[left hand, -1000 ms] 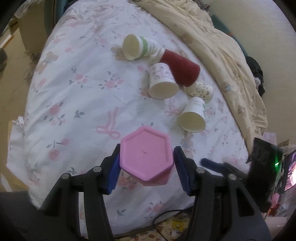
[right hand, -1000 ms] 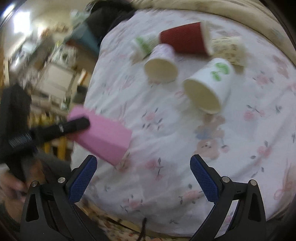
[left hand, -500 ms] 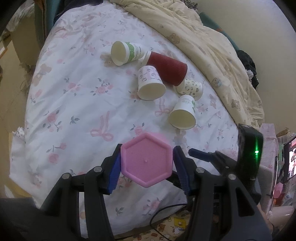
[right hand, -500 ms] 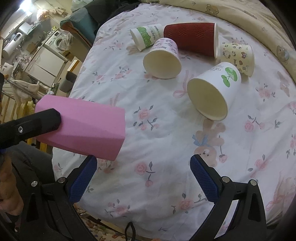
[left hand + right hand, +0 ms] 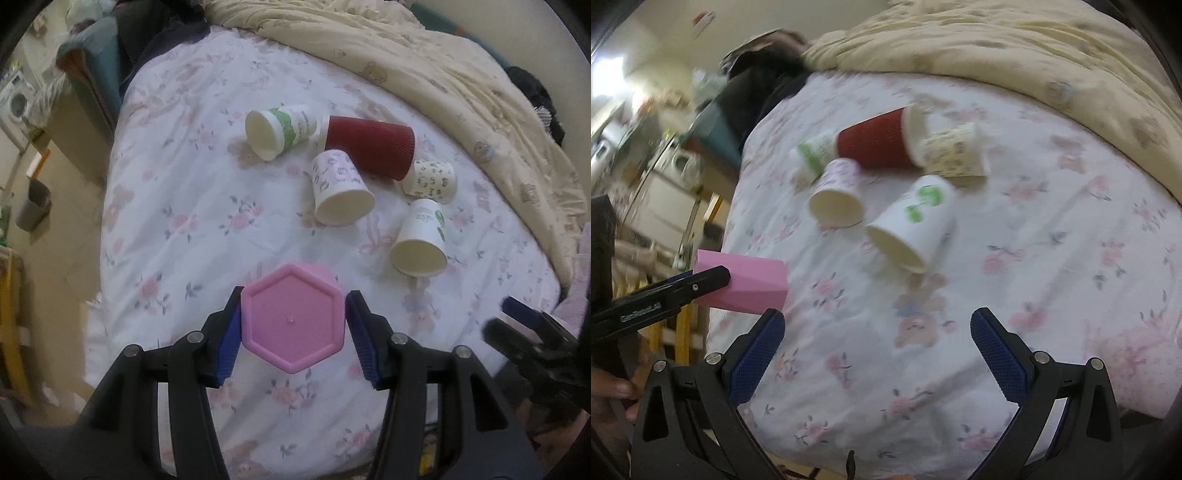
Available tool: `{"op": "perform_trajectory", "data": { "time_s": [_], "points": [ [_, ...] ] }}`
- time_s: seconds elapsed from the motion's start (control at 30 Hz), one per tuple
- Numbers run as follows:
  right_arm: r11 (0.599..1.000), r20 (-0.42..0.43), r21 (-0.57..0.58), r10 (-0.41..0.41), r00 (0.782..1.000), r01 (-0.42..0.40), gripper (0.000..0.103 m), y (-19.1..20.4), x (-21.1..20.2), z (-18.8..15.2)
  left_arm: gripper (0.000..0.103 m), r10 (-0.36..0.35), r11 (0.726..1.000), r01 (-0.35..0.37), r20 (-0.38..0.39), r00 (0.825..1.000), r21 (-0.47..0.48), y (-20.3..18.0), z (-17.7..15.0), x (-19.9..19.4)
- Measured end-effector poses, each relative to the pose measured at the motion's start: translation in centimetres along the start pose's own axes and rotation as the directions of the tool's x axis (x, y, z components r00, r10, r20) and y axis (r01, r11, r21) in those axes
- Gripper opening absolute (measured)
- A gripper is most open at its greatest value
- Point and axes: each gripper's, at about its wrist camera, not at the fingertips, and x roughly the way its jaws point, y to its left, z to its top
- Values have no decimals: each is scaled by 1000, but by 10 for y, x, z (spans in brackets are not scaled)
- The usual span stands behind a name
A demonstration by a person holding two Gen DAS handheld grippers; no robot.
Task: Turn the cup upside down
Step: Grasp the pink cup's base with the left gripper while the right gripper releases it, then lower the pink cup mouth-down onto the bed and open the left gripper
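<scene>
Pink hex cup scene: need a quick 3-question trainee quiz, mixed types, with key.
1. True or false: the left gripper is shut on the pink cup.
2. How many paper cups lie tipped over on the bedsheet?
3. The right gripper is: A) holding the red cup B) open, holding nothing C) shut on the sheet.

Key: 1 true; 2 five; 3 B.

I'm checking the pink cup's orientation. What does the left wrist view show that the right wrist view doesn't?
Left wrist only: the pink cup's closed hexagonal base facing the camera, pinched in the left hand-held gripper. Right wrist only: the cup's faceted side lying horizontal above the bedsheet, and the open, empty right hand-held gripper. Both: five paper cups lying on the sheet.
</scene>
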Motion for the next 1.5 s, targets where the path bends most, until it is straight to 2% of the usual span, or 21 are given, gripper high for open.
{"op": "perform_trajectory", "data": {
  "time_s": [0.23, 0.57, 1.0, 1.03, 1.07, 1.13, 1.3, 1.43, 1.5],
  "points": [
    [995, 1, 86, 51, 999, -51, 103, -22, -10, 4, 50, 41, 998, -41, -6, 999, 39, -31, 22, 23],
    [994, 18, 91, 56, 998, -58, 103, -22, -14, 7, 50, 70, 997, -68, -75, 995, 29, -44, 24, 62],
    [994, 28, 95, 57, 998, -60, 103, -22, -14, 10, 51, 80, 997, -78, -77, 994, 20, -44, 24, 64],
    [994, 30, 96, 57, 998, -60, 103, -22, -14, 10, 54, 78, 997, -77, -83, 994, 16, -43, 24, 65],
    [993, 32, 97, 57, 998, -60, 103, -23, -14, 10, 69, 77, 997, -76, -93, 993, 15, -43, 24, 66],
    [993, 34, 100, 59, 998, -62, 103, -23, -14, 10, 90, 80, 997, -79, -99, 992, 18, -43, 24, 65],
    [994, 38, 87, 64, 997, -67, 103, -20, -16, 9, 90, 126, 991, -123, -69, 990, 43, -41, 24, 55],
    [995, 46, 81, 56, 997, -60, 103, -20, -18, 9, 90, 112, 993, -112, -7, 994, 47, -37, 20, 33],
    [994, 46, 85, 59, 997, -63, 103, -20, -17, 8, 90, 75, 996, -76, 31, 997, 38, -33, 17, 16]
  ]
}}
